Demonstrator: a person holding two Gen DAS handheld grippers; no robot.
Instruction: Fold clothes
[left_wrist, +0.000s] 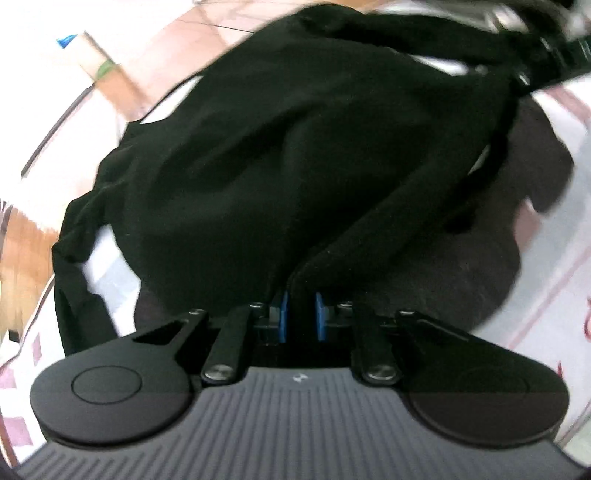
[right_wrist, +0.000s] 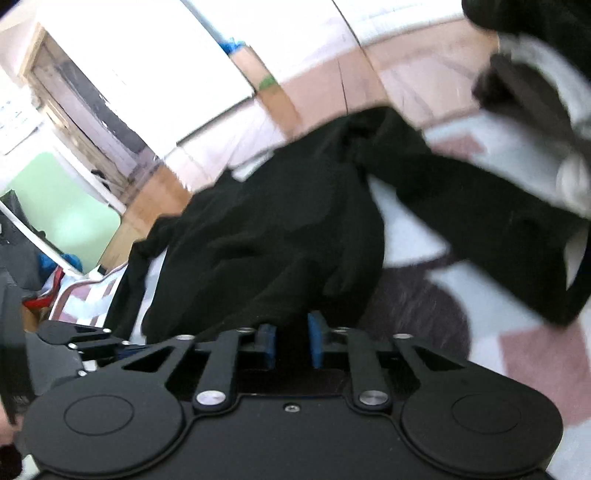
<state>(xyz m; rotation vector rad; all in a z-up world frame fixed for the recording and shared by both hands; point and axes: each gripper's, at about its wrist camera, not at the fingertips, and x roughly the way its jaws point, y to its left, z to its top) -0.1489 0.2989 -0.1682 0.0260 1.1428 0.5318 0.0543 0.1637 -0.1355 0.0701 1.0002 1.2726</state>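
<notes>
In the left wrist view, the left tongs (left_wrist: 300, 314) are seen nearly closed, a fold of the black garment (left_wrist: 288, 155) pinched between the blue pads (left_wrist: 283, 315); the garment is draped over a patterned sheet (left_wrist: 554, 280). In the right wrist view, the right tongs (right_wrist: 291, 345) are narrowed on the same black garment (right_wrist: 266, 240), its cloth gripped between them.

A: Your crumpled black cloth garment (left_wrist: 295, 147) hides most of the patterned white-and-pink sheet (left_wrist: 554, 288), and motion smears both views.

B: The black 2-finger left gripper (left_wrist: 300, 314) shows only blue pad edges; cloth covers its fingertips.
</notes>
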